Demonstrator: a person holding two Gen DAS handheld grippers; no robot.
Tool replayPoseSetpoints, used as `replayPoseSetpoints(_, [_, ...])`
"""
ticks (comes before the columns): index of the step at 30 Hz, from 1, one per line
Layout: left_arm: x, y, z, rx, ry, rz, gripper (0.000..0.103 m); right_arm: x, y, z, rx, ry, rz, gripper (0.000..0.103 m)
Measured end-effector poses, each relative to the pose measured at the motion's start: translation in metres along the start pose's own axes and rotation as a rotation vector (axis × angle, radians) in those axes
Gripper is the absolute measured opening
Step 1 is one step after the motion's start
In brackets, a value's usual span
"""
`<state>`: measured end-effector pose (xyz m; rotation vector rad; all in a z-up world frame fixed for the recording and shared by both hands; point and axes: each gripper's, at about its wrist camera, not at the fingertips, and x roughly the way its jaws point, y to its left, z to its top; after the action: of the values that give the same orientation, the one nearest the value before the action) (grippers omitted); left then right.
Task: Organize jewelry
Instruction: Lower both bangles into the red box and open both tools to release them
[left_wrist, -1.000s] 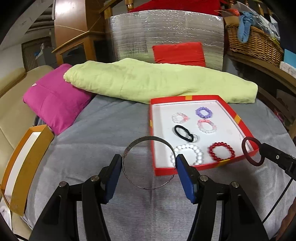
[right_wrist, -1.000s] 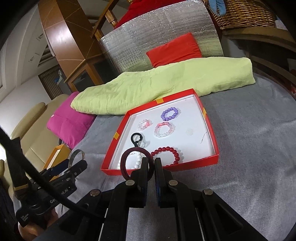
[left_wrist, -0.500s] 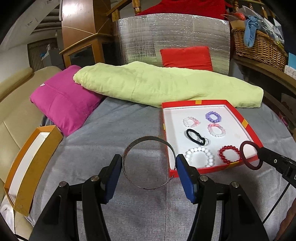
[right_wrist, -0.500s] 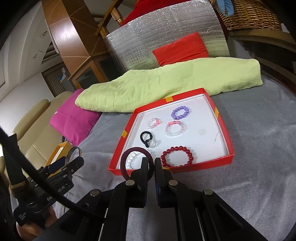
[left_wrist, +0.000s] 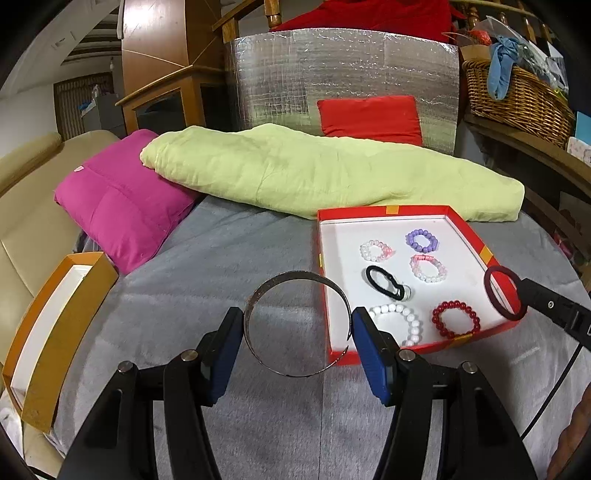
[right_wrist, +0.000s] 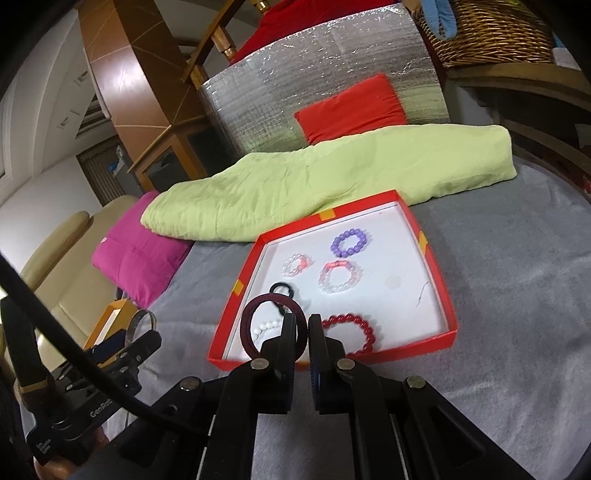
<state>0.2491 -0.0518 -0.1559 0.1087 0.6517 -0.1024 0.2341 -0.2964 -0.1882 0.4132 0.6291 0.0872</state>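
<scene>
Centrally at the bottom of the left wrist view, the left tongs (left_wrist: 297, 334) are clamped on a thin metal bangle (left_wrist: 295, 325), its sides pressed by the blue pads (left_wrist: 369, 354). Low in the right wrist view, the right tongs (right_wrist: 302, 326) pinch a dark red ring bracelet (right_wrist: 271, 325) over the near left corner of the red tray (right_wrist: 436, 273), which holds beaded bracelets on the grey tabletop (right_wrist: 517, 295).

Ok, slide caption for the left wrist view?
Left gripper holds a metal bangle beside the red tray of bracelets; right gripper brings a maroon ring.
</scene>
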Motion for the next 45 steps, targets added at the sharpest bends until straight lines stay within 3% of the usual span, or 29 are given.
replayPoseSetpoints(13, [0.039, -0.015, 0.02, 0.025, 0.01, -0.024, 0.062, 0.025, -0.043, 0.029, 0.094, -0.028, -0.112, 0.007])
replayPoseSetpoints(19, [0.058, -0.026, 0.028, 0.025, 0.027, -0.085, 0.062, 0.046, -0.059, 0.043, 0.115, -0.019, -0.138, 0.007])
replayPoseSetpoints(25, [0.076, -0.038, 0.042, 0.076, 0.01, -0.125, 0.062, 0.066, -0.073, 0.051, 0.153, 0.007, -0.142, 0.007])
replayPoseSetpoints(30, [0.101, -0.044, 0.049, 0.11, 0.041, -0.137, 0.062, 0.078, -0.079, 0.057, 0.171, 0.023, -0.133, 0.007])
replayPoseSetpoints(36, [0.121, -0.049, 0.04, 0.141, 0.106, -0.166, 0.062, 0.095, -0.073, 0.053, 0.165, 0.086, -0.129, 0.007])
replayPoseSetpoints(45, [0.125, -0.051, 0.029, 0.176, 0.142, -0.177, 0.062, 0.105, -0.077, 0.045, 0.168, 0.147, -0.153, 0.007])
